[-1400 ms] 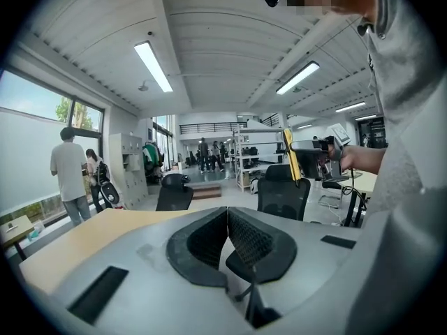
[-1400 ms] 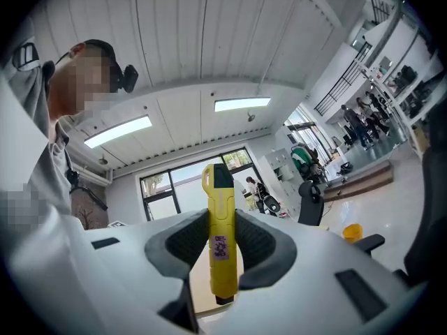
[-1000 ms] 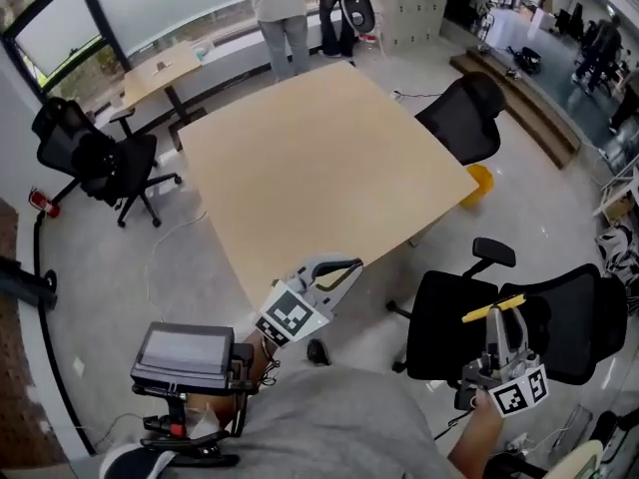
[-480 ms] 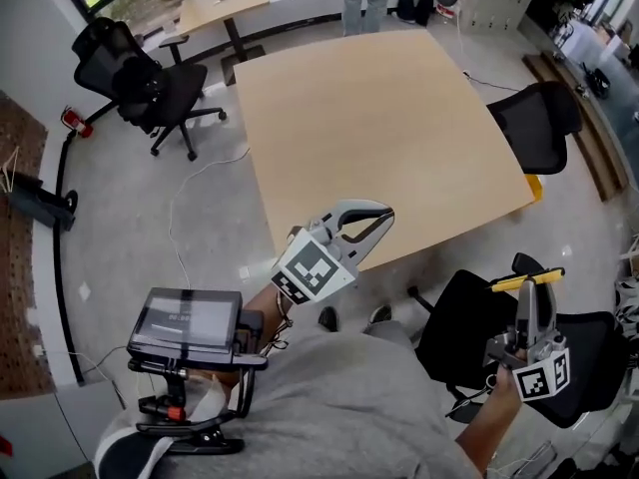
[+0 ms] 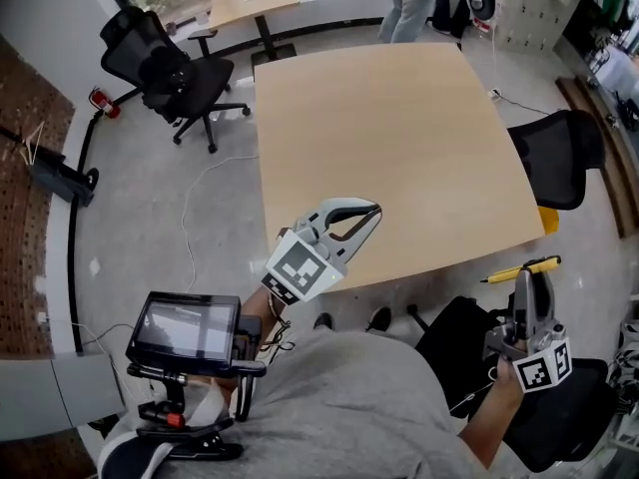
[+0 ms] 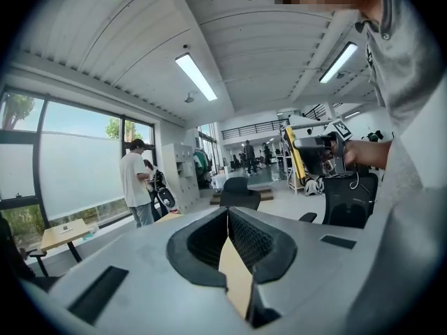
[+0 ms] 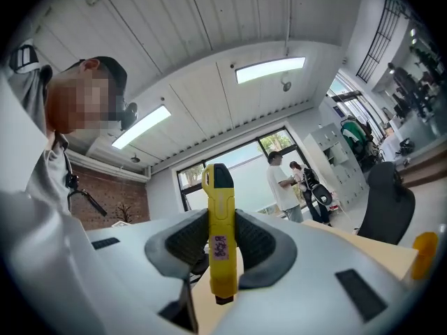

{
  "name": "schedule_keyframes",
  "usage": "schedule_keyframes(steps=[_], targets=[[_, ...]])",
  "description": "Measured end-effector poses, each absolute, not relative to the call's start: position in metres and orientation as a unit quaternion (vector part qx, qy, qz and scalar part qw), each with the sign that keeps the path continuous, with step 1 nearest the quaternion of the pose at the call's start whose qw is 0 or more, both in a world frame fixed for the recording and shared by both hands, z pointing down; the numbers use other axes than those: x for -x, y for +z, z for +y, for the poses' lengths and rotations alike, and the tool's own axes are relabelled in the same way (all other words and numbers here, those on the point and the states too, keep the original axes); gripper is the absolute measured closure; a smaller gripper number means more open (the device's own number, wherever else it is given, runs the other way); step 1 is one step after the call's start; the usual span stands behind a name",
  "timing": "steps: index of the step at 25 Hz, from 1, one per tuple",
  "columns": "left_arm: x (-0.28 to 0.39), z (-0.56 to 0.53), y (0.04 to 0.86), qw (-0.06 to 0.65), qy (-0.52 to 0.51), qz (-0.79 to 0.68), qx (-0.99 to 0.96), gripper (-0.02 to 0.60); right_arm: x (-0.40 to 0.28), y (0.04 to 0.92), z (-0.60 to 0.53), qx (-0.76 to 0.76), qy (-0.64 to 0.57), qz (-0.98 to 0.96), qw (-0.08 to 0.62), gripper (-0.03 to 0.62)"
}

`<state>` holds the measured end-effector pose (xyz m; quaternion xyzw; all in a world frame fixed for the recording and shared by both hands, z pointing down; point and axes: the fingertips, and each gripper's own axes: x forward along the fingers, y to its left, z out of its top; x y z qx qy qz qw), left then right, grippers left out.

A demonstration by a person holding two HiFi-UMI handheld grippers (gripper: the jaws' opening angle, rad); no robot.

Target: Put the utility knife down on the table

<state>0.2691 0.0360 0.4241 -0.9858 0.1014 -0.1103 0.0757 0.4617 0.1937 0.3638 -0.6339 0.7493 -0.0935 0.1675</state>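
Right tongs (image 5: 523,276) clamp a yellow plastic utility knife (image 5: 544,263) crosswise between their jaws, off the near edge of the pale wooden bench (image 5: 399,148), which lies ahead and to their left. Left tongs (image 5: 369,211), tips together and empty, hover over that edge. The knife is not yet set down: the whole placement is left to do.

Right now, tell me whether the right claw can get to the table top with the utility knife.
Probably yes. The right claw, shut on the utility knife, hangs just off the table's near edge, above a black chair. Nothing stands between it and the bare top, so moving forward should do.
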Motion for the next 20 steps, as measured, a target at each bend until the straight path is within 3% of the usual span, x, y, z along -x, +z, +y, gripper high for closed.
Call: schedule_keyframes(steps=[15, 20], targets=[[-0.284, 0.008, 0.414, 0.065, -0.112, 0.144, 0.981, 0.576, -0.506, 0.333, 0.137, 0.613, -0.092, 0.775, 0.123, 0.477], [-0.255, -0.005, 0.415, 0.064, -0.112, 0.172, 0.977, 0.576, -0.494, 0.339, 0.109, 0.588, -0.095, 0.793, 0.127, 0.477]])
